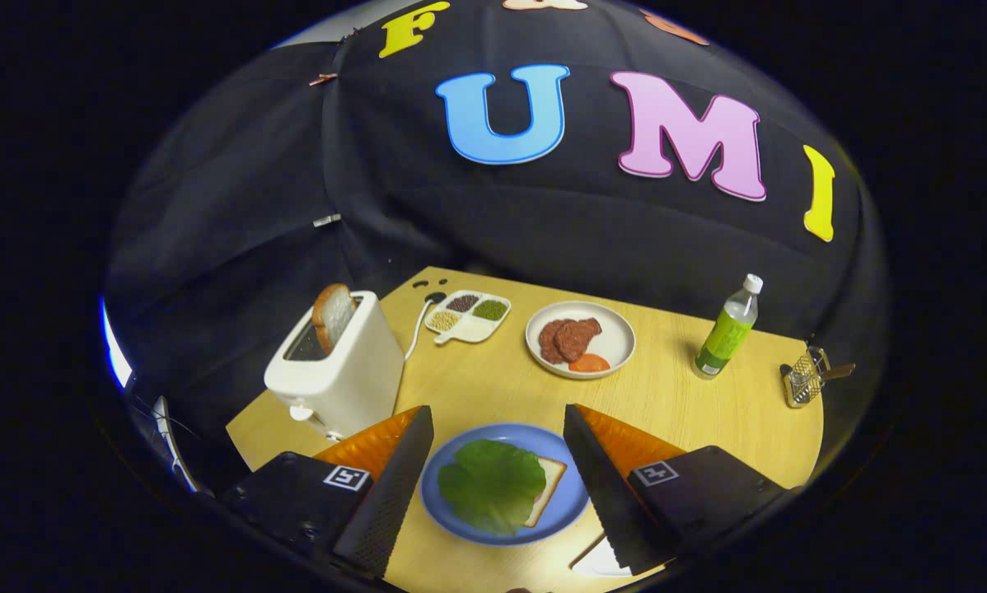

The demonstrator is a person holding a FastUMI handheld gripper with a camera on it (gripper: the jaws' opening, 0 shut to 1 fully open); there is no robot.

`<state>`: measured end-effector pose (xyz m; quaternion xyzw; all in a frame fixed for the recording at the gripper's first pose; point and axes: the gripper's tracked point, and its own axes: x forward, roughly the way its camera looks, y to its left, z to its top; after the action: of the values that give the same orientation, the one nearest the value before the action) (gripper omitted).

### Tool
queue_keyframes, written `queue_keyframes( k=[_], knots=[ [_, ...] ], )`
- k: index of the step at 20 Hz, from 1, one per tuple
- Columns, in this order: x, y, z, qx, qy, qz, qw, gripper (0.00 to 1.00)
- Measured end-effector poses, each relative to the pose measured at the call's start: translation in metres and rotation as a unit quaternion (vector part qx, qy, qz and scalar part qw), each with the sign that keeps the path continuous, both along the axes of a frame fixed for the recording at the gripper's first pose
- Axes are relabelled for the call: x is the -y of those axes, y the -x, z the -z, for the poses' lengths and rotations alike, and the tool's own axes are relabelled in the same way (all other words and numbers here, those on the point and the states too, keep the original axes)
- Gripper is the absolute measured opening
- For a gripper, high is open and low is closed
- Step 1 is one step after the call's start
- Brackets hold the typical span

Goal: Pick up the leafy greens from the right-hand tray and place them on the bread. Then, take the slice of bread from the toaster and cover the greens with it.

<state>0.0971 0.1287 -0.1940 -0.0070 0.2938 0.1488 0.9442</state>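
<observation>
My tongs (pixel 493 461) hang wide and empty over the greens (pixel 492 484), already lying on the bread (pixel 548 487) at the table's near edge — so next I judge is the slice (pixel 332 316) in the toaster (pixel 339 364), far-left corner.

Green leaf (pixel 492 484) seen on tan bread (pixel 549 487), blue plate (pixel 572 502). White toaster (pixel 341 371), wooden yellow table (pixel 691 412), black-and-orange gripper (pixel 493 441) fingers spread wide apart, green-labelled bottle (pixel 727 329).

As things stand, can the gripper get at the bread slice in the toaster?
Probably yes: the gripper is open and empty above the blue plate, and the bread slice sticks up from the toaster uncovered.
</observation>
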Motion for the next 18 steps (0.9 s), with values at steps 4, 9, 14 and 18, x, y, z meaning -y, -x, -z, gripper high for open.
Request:
queue_keyframes(
  k=[4, 9, 14, 18],
  knots=[
    [-0.034, -0.016, -0.031, 0.029, -0.019, -0.014, 0.999, 0.99],
    [-0.082, -0.04, -0.046, 0.046, -0.018, -0.044, 0.998, 0.99],
    [-0.139, -0.054, -0.036, 0.043, -0.023, -0.069, 0.996, 0.99],
    [-0.183, -0.061, -0.018, 0.038, -0.013, -0.105, 0.994, 0.99]
  ],
)
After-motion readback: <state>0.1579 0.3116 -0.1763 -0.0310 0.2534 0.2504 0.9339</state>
